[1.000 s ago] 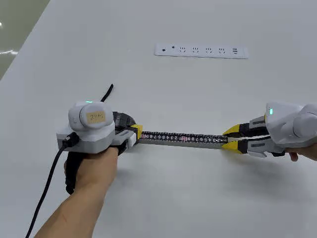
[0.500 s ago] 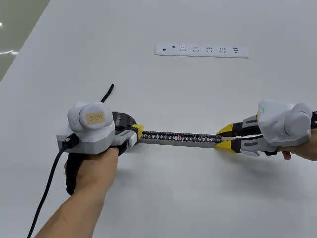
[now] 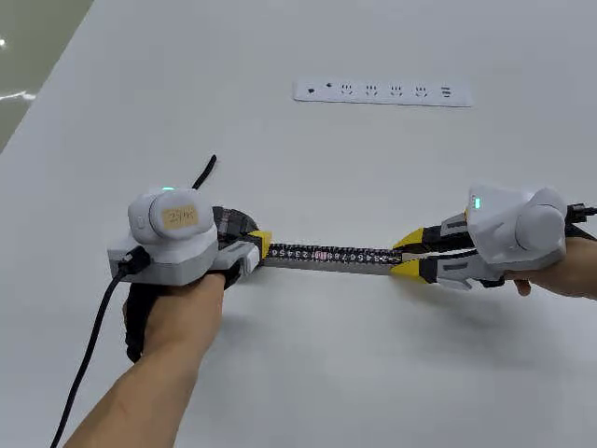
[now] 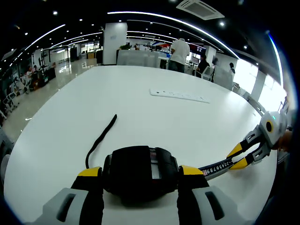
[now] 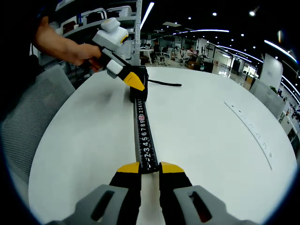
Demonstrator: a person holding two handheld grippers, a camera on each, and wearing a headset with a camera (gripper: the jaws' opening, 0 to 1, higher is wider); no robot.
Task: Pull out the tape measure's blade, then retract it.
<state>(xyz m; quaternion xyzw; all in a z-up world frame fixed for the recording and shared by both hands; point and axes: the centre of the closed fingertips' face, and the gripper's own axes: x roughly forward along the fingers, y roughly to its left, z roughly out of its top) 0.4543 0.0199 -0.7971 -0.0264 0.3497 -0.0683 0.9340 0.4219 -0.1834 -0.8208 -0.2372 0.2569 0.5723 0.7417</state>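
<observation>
The right gripper (image 5: 150, 168) has its jaws pinched together on the free end of the blade (image 3: 326, 256). The left gripper (image 4: 140, 174) clamps the black tape measure (image 5: 139, 87) by its sides, seemingly resting on the white bench (image 3: 308, 177) nearer its left edge. The blade runs straight between them, numbers up. A black strap (image 3: 202, 175) trails from the case toward the far edge, where a power strip (image 3: 382, 92) lies well apart.

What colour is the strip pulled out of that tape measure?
The blade is black with white numerals, seen best in the right gripper view.
</observation>
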